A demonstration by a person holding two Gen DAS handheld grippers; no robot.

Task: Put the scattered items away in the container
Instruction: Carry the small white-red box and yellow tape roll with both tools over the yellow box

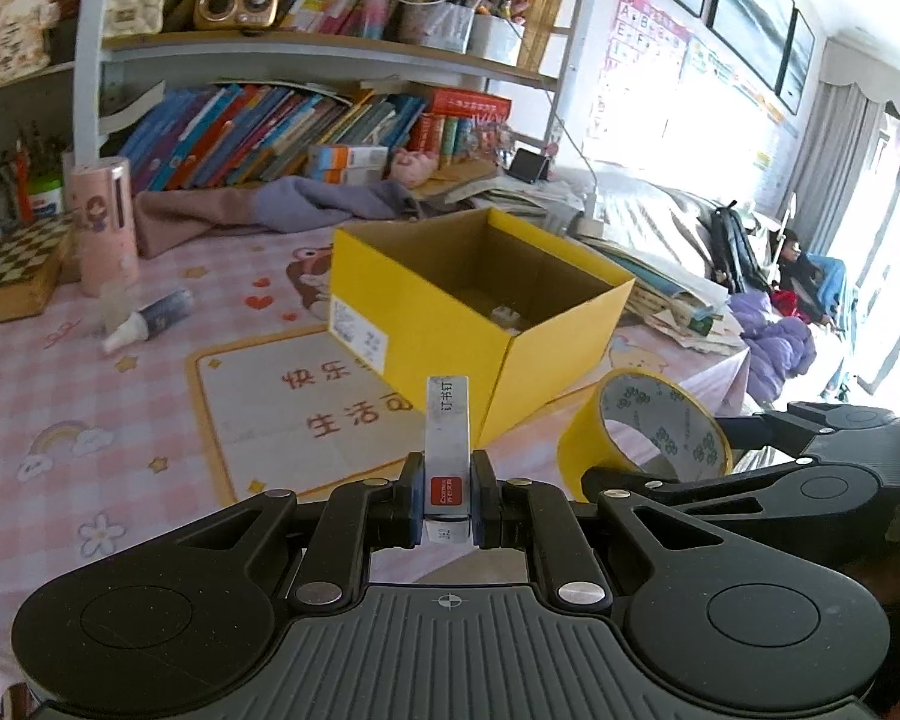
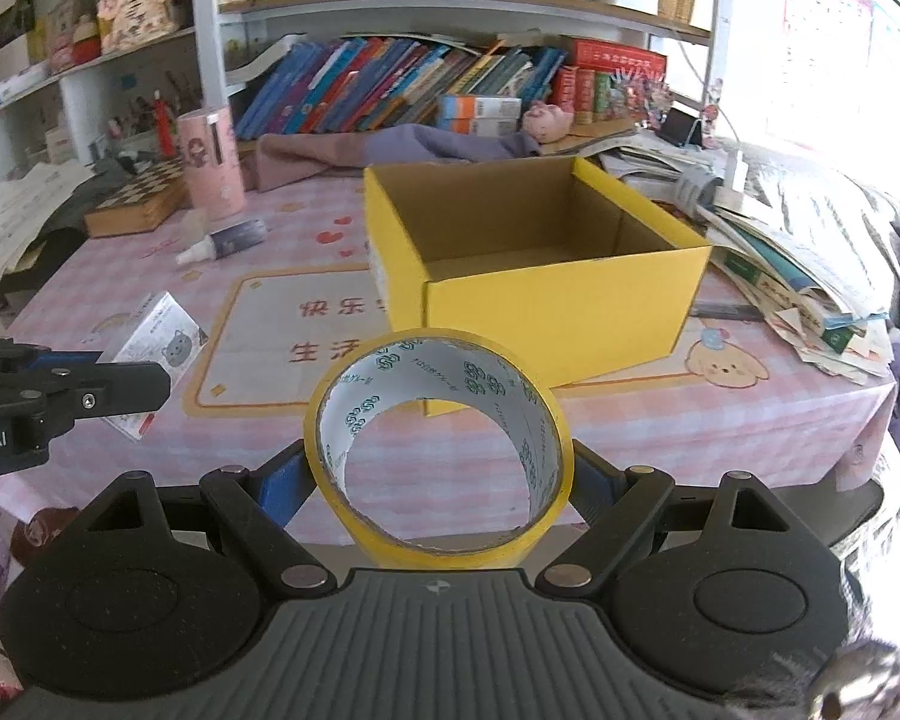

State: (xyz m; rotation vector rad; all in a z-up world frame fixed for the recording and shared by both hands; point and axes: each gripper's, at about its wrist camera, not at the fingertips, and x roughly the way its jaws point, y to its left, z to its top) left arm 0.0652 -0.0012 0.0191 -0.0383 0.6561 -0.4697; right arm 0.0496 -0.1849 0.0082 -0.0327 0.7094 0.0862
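In the left wrist view my left gripper (image 1: 447, 501) is shut on a small silver staple box (image 1: 447, 420) with a red label, held upright over the pink tablecloth. The open yellow cardboard box (image 1: 426, 312) stands just beyond it, with a small item on its floor. My right gripper (image 2: 438, 474) is shut on a yellow tape roll (image 2: 555, 444), its pads against the roll's outer sides, in front of the yellow box (image 2: 558, 324). The left gripper (image 2: 132, 372) with the staple box (image 2: 162, 336) shows at the left of the right wrist view. The tape roll (image 1: 582, 444) and right gripper (image 1: 666, 450) show at the right of the left wrist view.
A dark spray bottle (image 2: 228, 240) lies on the cloth left of the box, near a pink cylinder (image 2: 210, 162) and a chessboard case (image 2: 144, 198). Folded cloth (image 2: 390, 147), bookshelves and paper stacks (image 2: 780, 276) crowd the table's back and right side.
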